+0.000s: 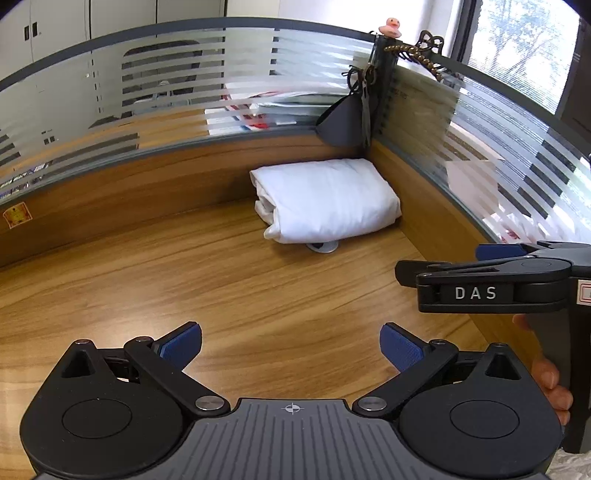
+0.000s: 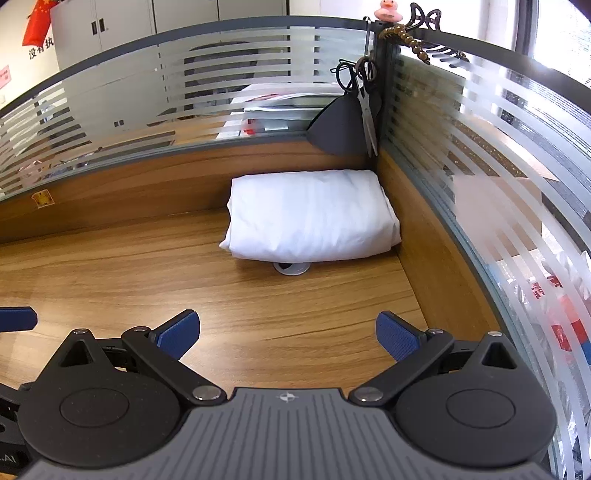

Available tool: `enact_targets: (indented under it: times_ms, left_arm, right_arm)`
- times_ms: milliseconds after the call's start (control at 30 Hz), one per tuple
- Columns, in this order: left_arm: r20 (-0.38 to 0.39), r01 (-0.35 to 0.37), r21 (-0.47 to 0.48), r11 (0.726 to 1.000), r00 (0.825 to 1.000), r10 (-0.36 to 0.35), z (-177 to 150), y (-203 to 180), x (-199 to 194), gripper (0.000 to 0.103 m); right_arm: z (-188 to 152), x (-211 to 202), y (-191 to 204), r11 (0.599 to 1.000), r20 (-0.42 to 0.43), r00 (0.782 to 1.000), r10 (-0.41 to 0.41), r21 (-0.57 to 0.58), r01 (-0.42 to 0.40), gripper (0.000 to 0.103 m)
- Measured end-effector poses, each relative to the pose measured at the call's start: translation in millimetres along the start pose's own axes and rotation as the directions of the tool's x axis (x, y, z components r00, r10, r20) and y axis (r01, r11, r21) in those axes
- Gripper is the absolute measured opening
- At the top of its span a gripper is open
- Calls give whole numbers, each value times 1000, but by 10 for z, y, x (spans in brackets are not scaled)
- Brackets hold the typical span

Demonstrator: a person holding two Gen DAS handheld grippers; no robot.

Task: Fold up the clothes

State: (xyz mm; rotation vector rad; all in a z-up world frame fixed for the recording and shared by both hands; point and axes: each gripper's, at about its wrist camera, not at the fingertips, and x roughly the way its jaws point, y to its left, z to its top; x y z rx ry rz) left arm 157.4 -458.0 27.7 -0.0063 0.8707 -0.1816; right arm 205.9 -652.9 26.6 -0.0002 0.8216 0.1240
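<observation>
1. Left wrist view: my left gripper [image 1: 290,345] has its jaws spread wide, nothing between the blue pads, just bare wooden bench [image 1: 184,280] under them.
2. Folded white garment [image 1: 325,199] sits at about 1 o'clock, tucked into the far corner of the bench, touching the wooden partition wall [image 1: 424,206] on its right side.
3. Same view, at 3 o'clock, my right gripper [image 1: 436,271] pokes in side-on, a hand [image 1: 550,380] wrapped round its handle.
4. Right wrist view: right gripper [image 2: 288,336] jaws are also wide apart and empty, well short of the garment [image 2: 310,218] at 12 o'clock.
5. A round grommet [image 2: 291,267] peeks out from under the garment's near edge.
6. Scissors [image 2: 367,107] hang on the corner post above it, pink duck [image 2: 388,10] on top.
</observation>
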Motion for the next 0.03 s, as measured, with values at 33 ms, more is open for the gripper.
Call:
enact_targets:
  times_ms: [33]
  left_arm:
    - [-4,-4,-2,1000,1000,4,-1,1,7,103]
  right_arm:
    - [0,2,-7,1000,0,1000,1,3,-1,102]
